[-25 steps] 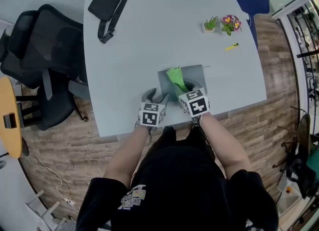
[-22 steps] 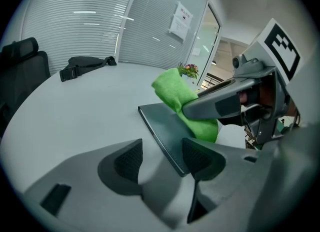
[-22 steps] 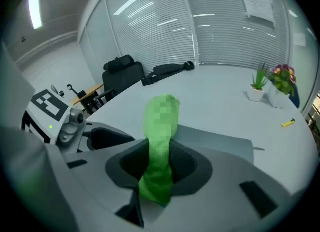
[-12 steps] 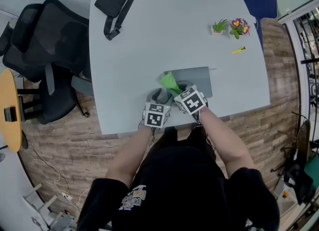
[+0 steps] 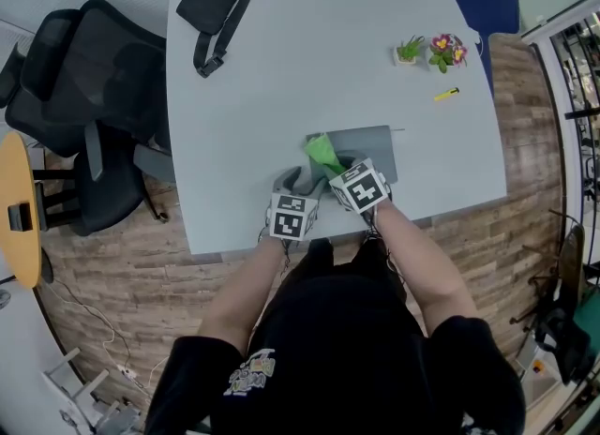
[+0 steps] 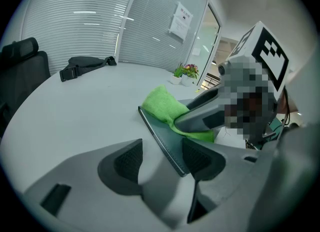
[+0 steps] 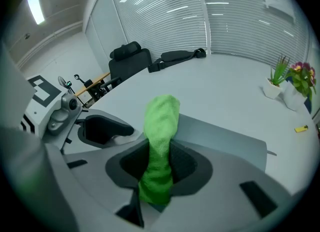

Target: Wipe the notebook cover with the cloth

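The left claw (image 6: 162,158) sits at the near left corner of the grey notebook (image 5: 370,147), jaws wide apart and gripping nothing, with that corner reaching in beside its right jaw. The notebook lies flat on the desk (image 5: 281,67). On the notebook's left part rests the green cloth (image 7: 161,126), pinched tight in the right claw (image 7: 159,163).

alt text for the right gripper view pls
The right gripper is shut on a green cloth that pokes out over a grey notebook on a pale table. The left gripper sits at left; a black bag, an office chair and two potted plants show beyond.
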A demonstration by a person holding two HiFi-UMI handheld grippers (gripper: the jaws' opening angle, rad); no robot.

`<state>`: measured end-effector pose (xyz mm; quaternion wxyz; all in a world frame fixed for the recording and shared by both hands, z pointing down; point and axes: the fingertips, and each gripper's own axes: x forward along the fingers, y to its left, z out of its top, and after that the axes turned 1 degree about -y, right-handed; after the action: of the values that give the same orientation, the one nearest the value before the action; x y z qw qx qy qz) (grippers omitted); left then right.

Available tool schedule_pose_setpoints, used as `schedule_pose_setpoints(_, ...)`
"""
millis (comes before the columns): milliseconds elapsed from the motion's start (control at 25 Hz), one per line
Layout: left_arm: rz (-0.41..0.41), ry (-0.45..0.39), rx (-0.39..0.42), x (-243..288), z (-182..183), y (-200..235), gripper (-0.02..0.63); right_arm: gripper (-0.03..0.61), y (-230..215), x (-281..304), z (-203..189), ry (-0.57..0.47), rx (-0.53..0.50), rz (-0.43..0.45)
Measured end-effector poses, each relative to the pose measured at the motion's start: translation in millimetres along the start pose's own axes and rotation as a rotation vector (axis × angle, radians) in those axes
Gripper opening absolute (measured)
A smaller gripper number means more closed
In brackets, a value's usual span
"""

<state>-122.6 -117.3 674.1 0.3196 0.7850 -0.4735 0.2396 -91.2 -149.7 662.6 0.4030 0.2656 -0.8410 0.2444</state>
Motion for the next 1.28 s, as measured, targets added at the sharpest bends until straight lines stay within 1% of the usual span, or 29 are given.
schedule_pose_setpoints(240, 0.000, 0.000, -0.001, 1, 0, 0, 0.252, 0.112, -24, -10, -7, -0.020, 0.068, -0.045)
schedule_pose_setpoints(1000, -0.001, -0.001, -0.001, 0, 0, 0, 0.252, 0.112, -108, -57, -45, -0.041, 0.236, -0.225)
schedule_pose_setpoints(1280, -0.001, -0.001, -0.001, 0, 0, 0, 0.252, 0.112, -132, -72, -58, -0.043, 0.298, -0.285)
